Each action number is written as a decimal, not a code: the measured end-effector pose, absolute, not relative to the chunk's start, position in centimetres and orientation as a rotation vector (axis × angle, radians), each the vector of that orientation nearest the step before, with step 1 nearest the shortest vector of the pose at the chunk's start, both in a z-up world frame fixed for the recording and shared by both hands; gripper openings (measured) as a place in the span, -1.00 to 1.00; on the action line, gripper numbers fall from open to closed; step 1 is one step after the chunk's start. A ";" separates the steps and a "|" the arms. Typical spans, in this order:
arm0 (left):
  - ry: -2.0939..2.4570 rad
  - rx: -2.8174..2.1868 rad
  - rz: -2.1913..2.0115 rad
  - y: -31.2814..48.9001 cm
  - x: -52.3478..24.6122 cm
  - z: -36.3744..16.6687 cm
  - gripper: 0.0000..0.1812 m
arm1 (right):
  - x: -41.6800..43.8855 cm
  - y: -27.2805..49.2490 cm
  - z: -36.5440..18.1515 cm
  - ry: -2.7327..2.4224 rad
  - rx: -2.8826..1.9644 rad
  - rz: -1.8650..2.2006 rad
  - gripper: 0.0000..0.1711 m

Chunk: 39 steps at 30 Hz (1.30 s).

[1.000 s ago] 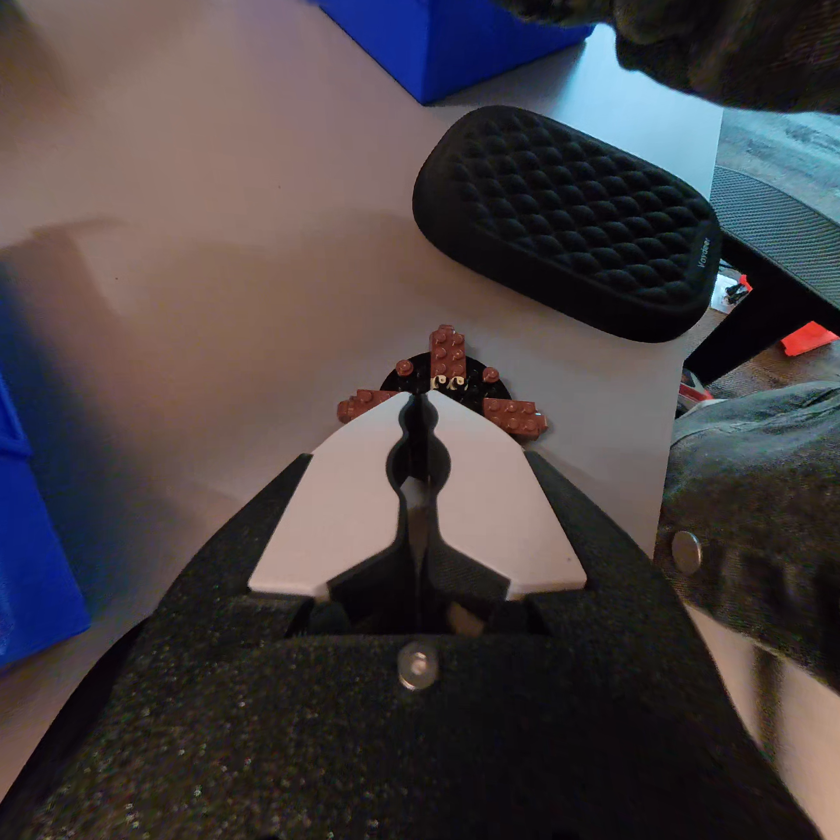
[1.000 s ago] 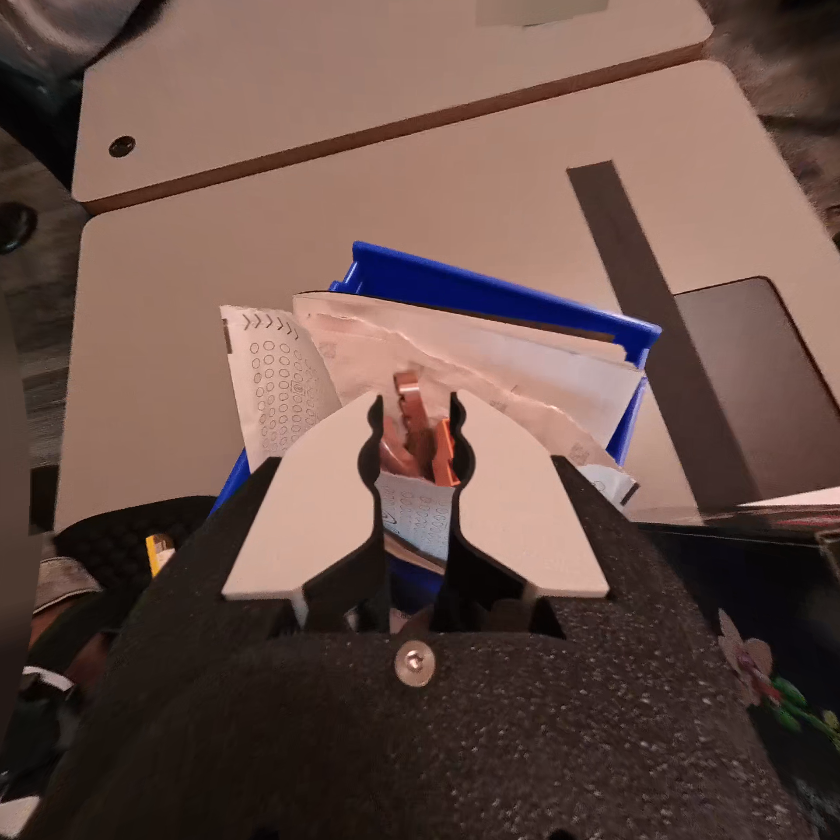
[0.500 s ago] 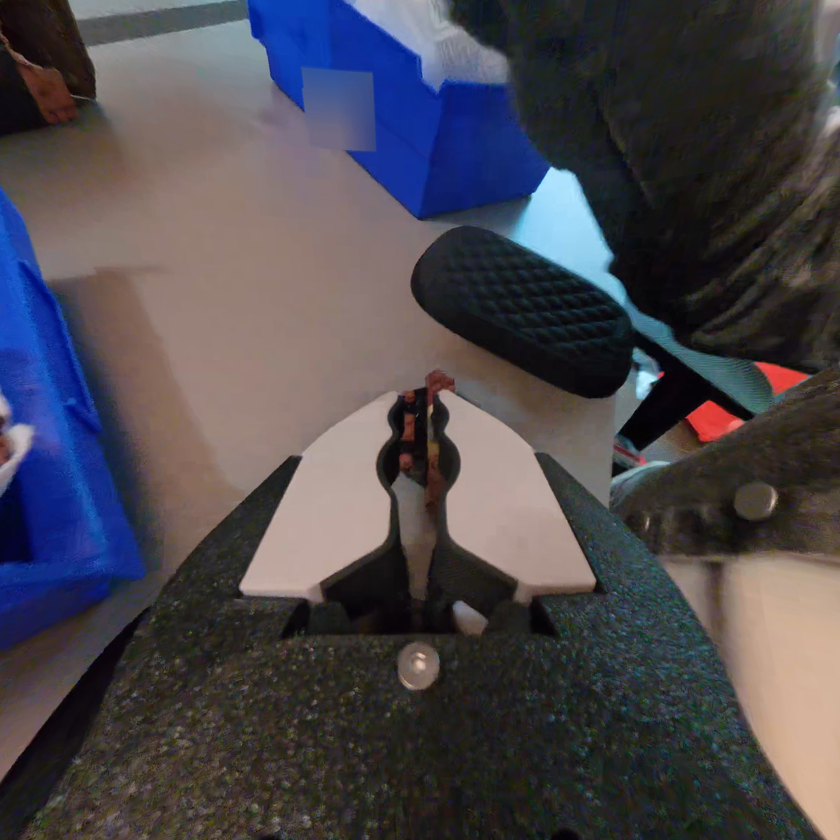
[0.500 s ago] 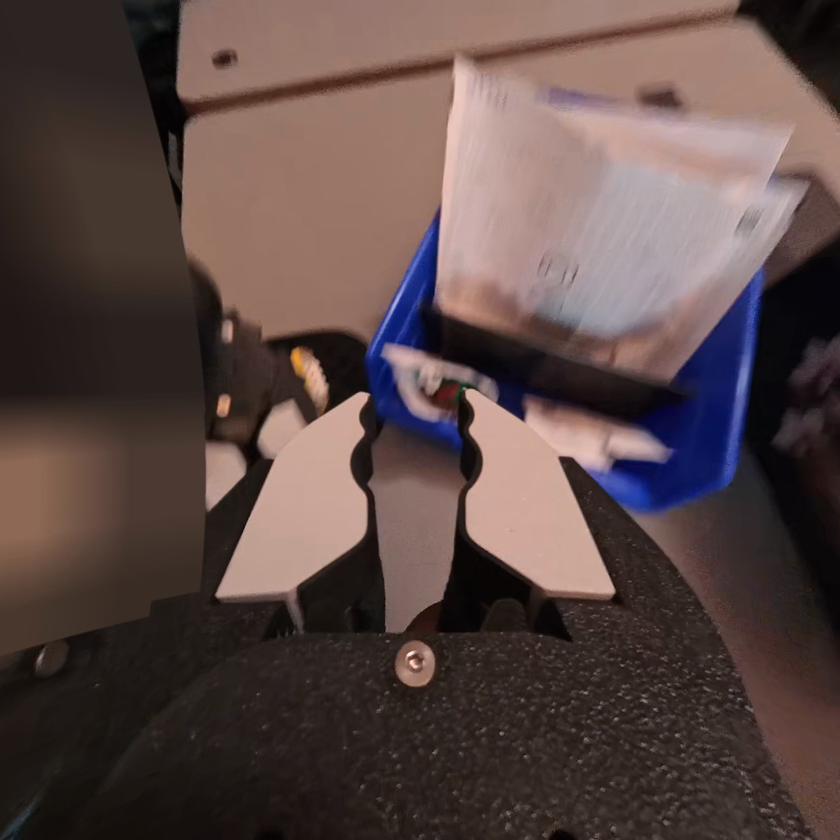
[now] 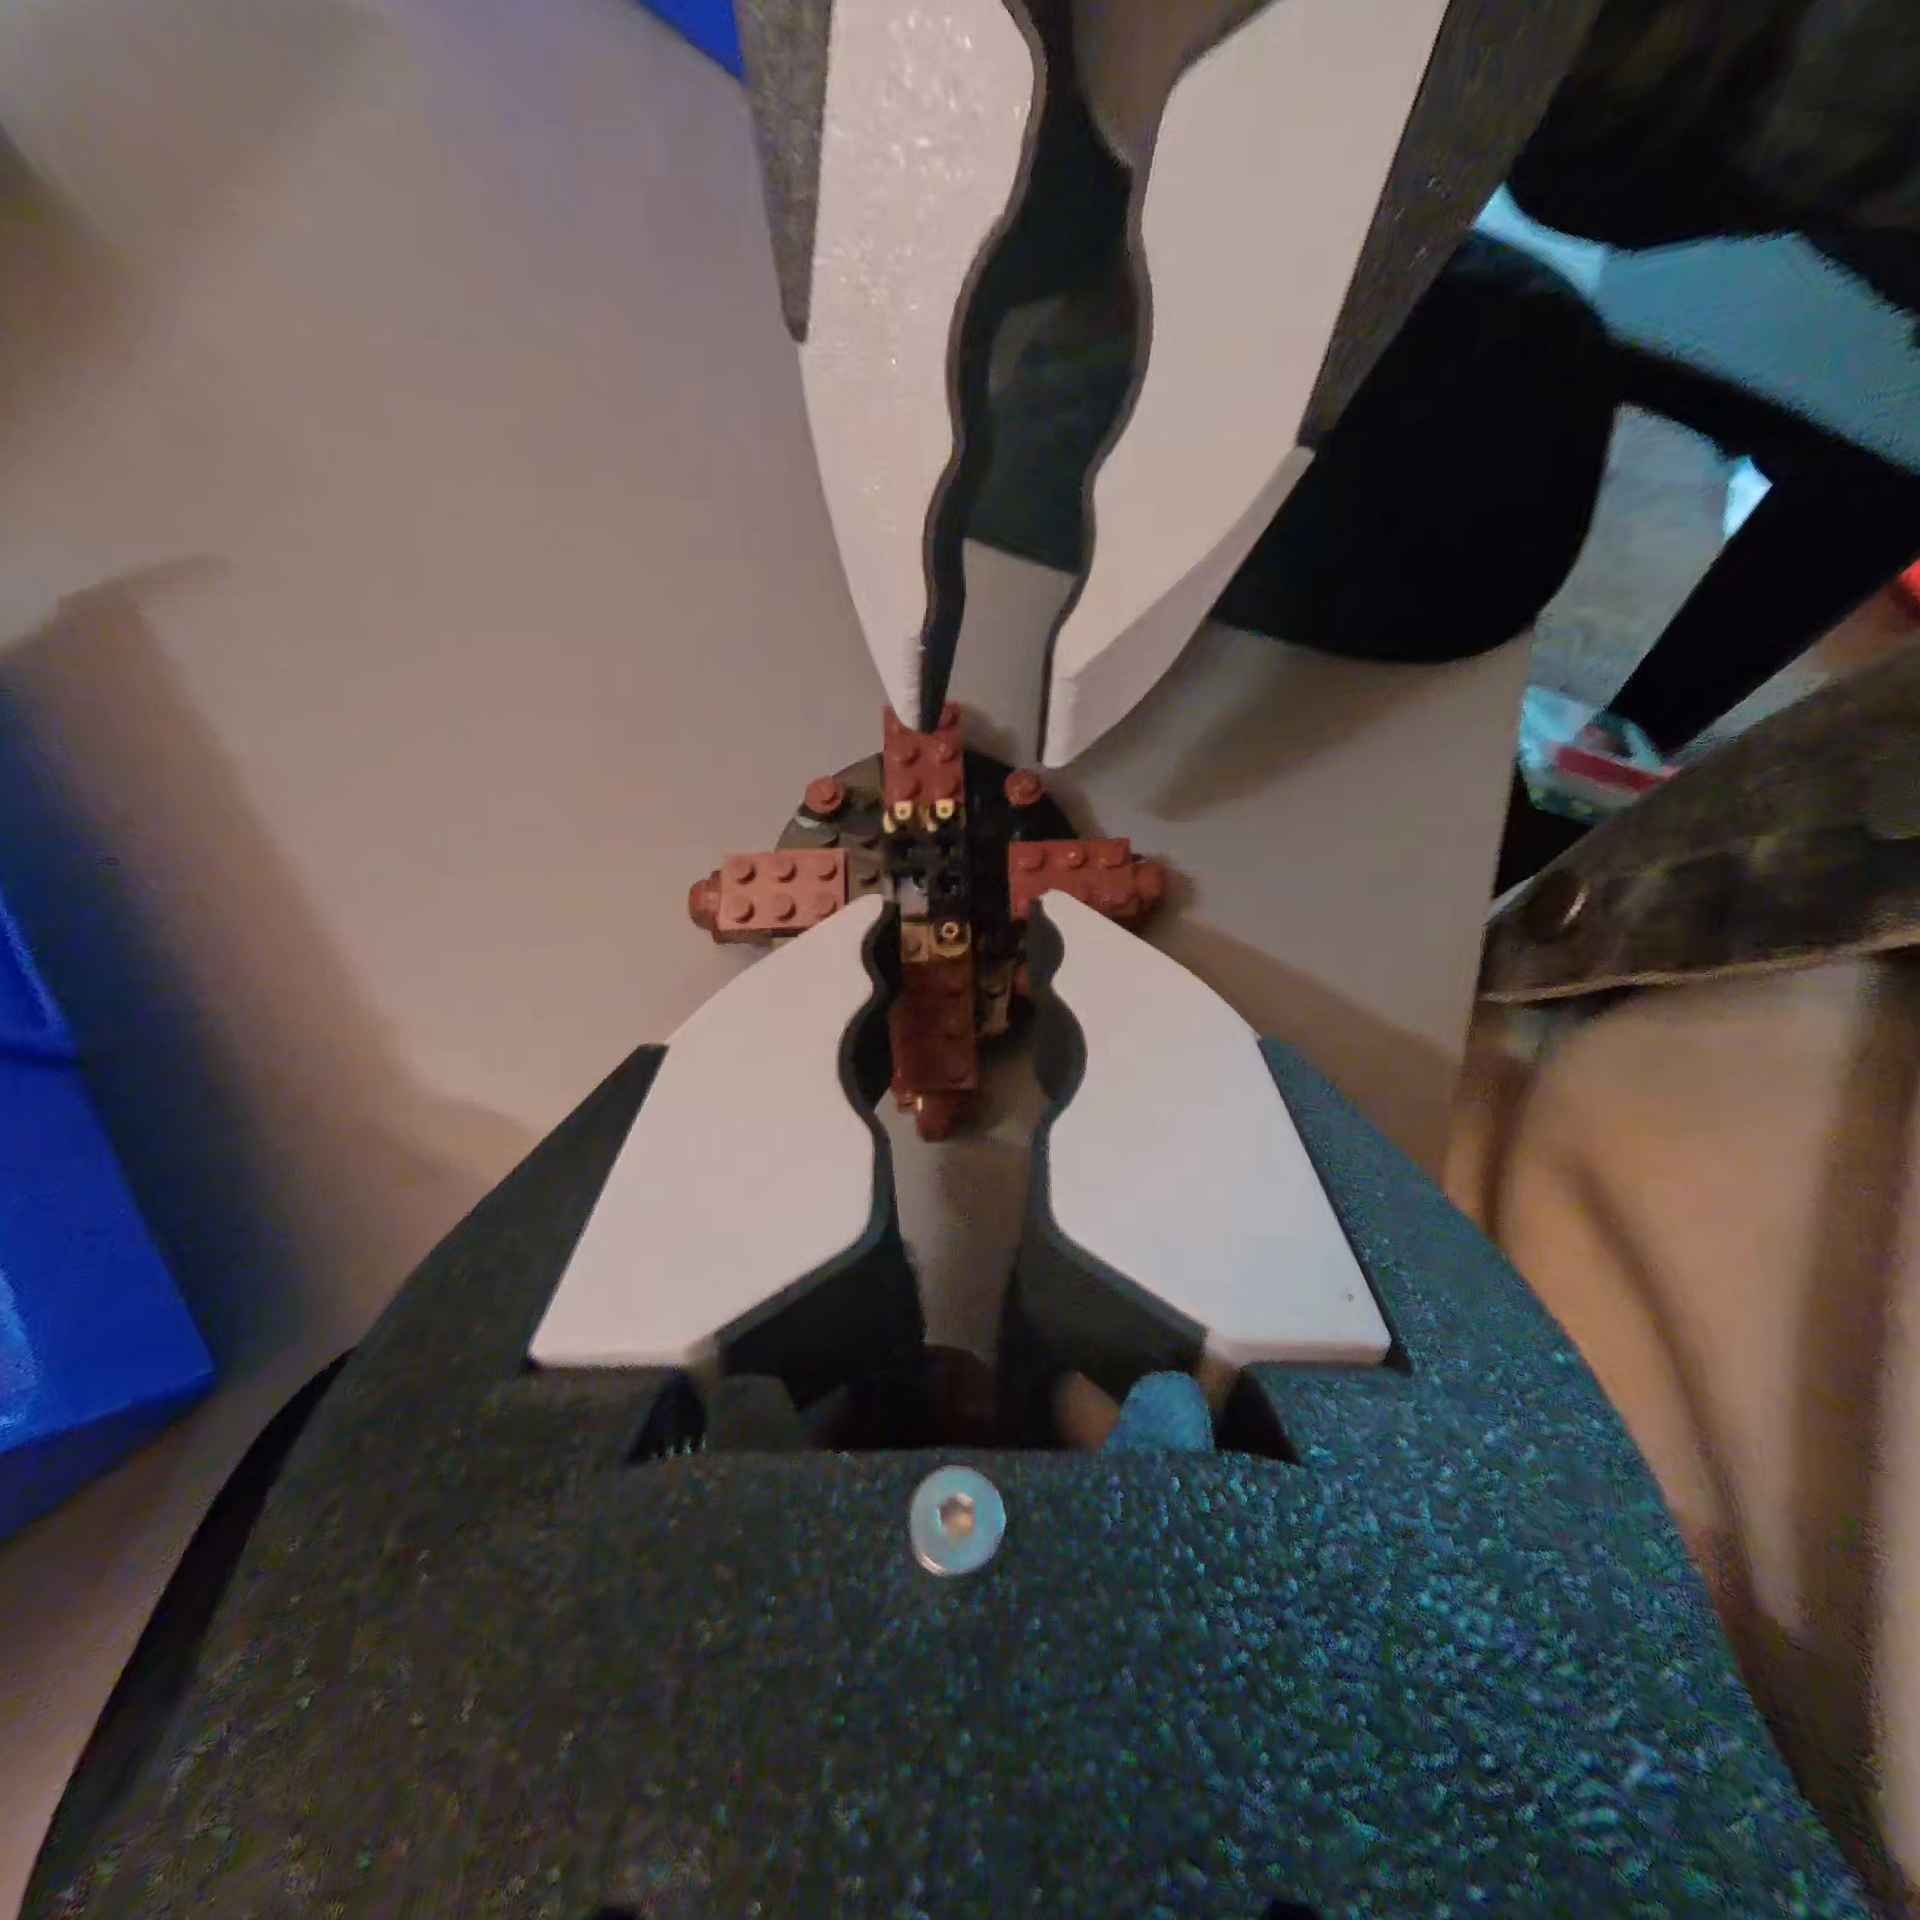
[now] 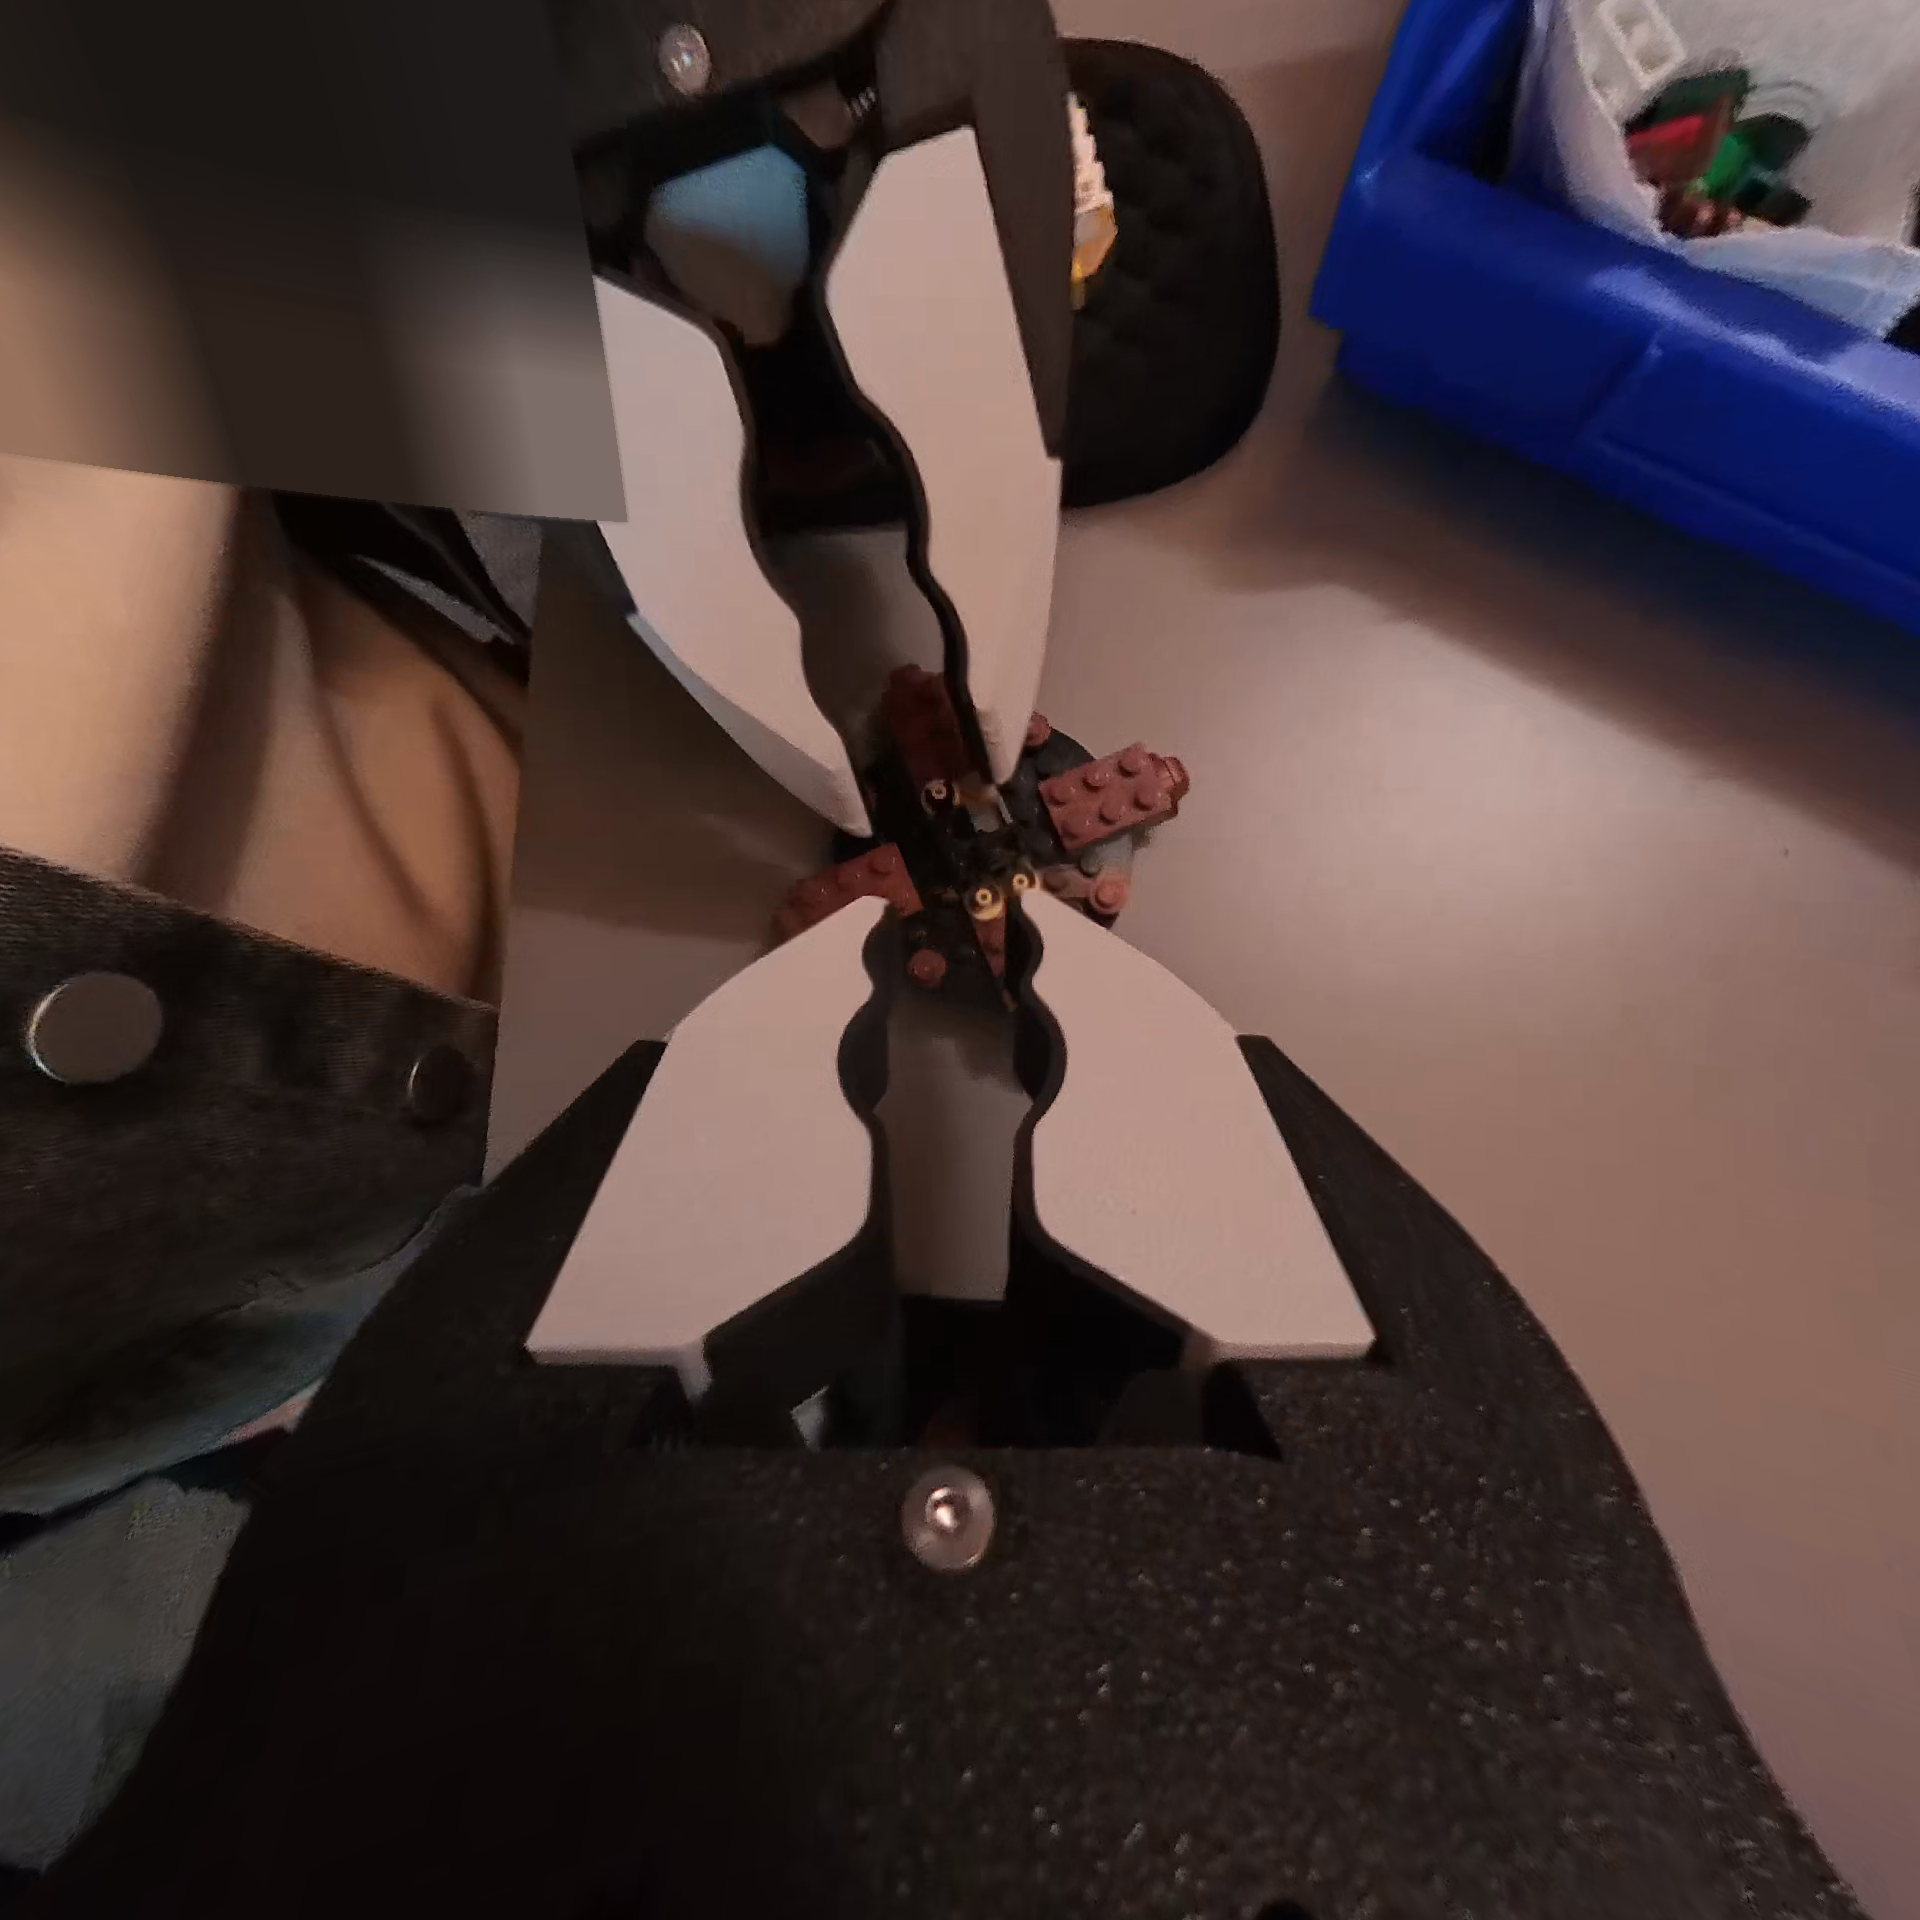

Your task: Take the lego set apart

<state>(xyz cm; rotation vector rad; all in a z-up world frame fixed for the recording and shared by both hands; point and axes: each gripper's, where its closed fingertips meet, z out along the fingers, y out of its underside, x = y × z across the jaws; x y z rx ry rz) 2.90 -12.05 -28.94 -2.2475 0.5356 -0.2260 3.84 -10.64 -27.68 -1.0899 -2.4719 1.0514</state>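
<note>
The pale counter (image 5: 416, 520) carries a blue bin (image 6: 1621, 312) and a black cushion (image 6: 1174, 312), both kept clear of the work. The left gripper (image 5: 961, 920) clenches the lego set (image 5: 925, 873) by its near arm, seemingly to steady it just above the counter. Opposite, the right gripper (image 6: 951, 914) looks closed on the far brown arm, ready to pull it off.
</note>
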 end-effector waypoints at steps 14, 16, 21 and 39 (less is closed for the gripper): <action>0.618 -2.242 -0.155 -11.9 1.8 -29.1 -0.82 | 4.0 -10.5 -28.7 -2.547 -1.190 0.986 -0.83; 0.619 -2.192 -0.180 -11.5 2.6 -28.3 -0.82 | 3.2 -9.3 -28.3 -2.507 -1.201 0.990 -0.87; 0.600 -2.186 -0.148 -10.6 2.6 -28.7 -0.84 | 2.9 -9.3 -29.2 -2.593 -1.119 0.904 -0.86; 0.521 -2.228 -0.335 -10.8 2.8 -29.0 -1.00 | 2.6 -9.3 -29.8 -2.458 -0.954 0.875 -0.94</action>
